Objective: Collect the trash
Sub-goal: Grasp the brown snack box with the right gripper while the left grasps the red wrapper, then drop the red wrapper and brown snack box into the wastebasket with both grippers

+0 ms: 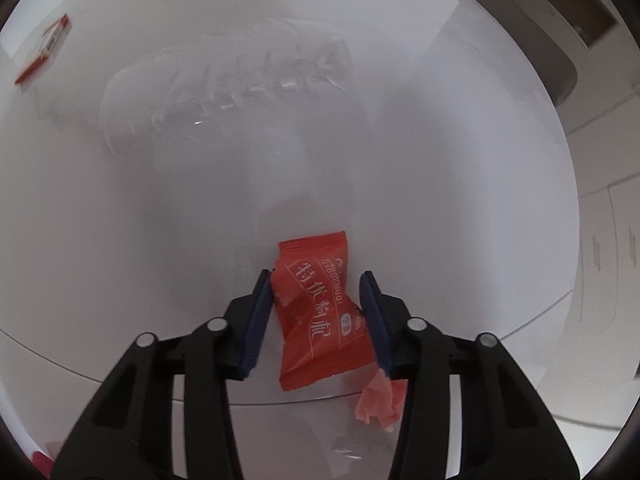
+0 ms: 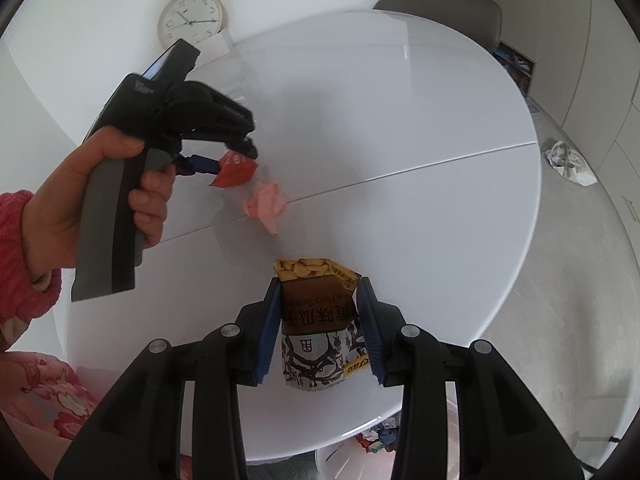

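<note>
The left gripper (image 1: 316,312) has its blue-padded jaws closed from both sides on a red foil snack wrapper with white Chinese letters (image 1: 318,312); in the right wrist view this wrapper hangs above the round glossy white table (image 2: 420,120). Near it, a crumpled pink paper tissue (image 2: 266,202) lies on the table beside the seam line. The right gripper (image 2: 320,316) pinches a brown and white sunflower seed packet (image 2: 316,328) between its jaws, above the near edge of the table. The top of the packet is open and pale seeds are visible. A round white wall clock (image 2: 191,19) is behind the table, and a grey chair (image 2: 440,6) stands at the far side.
</note>
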Available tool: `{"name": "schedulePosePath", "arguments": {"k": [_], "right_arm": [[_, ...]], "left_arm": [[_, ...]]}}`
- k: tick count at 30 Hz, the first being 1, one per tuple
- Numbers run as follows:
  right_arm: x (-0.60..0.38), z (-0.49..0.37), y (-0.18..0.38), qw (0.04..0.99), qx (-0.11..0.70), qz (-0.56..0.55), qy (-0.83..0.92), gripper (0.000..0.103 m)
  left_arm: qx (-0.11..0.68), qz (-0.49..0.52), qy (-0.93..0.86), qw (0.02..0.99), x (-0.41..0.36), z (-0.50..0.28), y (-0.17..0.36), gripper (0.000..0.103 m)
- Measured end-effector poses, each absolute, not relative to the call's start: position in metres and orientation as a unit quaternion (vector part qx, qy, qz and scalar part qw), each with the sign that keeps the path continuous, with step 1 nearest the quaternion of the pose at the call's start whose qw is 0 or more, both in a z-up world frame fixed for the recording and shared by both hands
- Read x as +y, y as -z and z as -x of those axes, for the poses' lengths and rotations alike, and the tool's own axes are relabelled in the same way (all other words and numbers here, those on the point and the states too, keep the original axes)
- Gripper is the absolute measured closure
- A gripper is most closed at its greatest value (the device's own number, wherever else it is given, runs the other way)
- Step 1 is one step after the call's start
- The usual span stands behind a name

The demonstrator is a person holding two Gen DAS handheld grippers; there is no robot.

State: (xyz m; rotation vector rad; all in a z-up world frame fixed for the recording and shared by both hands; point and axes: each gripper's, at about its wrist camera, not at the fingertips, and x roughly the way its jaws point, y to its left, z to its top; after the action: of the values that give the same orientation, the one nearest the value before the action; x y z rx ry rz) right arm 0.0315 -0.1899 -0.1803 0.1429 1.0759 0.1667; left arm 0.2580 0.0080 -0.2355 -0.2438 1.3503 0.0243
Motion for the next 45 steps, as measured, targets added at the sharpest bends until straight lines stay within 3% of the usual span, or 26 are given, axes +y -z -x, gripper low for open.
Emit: {"name": "schedulePosePath", "arguments": {"k": [16,27,34,41,43,45], "right_arm": [[-0.19,0.011,0.17,0.864,0.495,-0.087,-0.03,0.065],[-0.216,0.114,0.166,0.859,0.486,-0.143,0.077,0.065],[-0.256,0.198,0.176,0.836,0.489,-0.186,0.165,0.065],[-0.285,0.241,0.188,0.82,0.491,-0.214,0.2,0.065],[-0.292,0.247,0.191,0.818,0.492,-0.219,0.201,0.065],[-0.297,0.254,0.193,0.817,0.493,-0.221,0.201,0.065]], "left_arm": [[0.598,-0.019,0.099,0.795,-0.043,-0.203,0.192,0.067],[0.576,-0.115,0.325,0.741,-0.121,-0.08,0.156,0.067],[0.591,-0.191,0.421,0.661,-0.204,0.003,0.19,0.067],[0.612,-0.266,0.431,0.608,-0.246,0.079,0.258,0.066],[0.622,-0.271,0.421,0.601,-0.253,0.085,0.269,0.056],[0.627,-0.269,0.412,0.604,-0.253,0.088,0.272,0.019]]}}
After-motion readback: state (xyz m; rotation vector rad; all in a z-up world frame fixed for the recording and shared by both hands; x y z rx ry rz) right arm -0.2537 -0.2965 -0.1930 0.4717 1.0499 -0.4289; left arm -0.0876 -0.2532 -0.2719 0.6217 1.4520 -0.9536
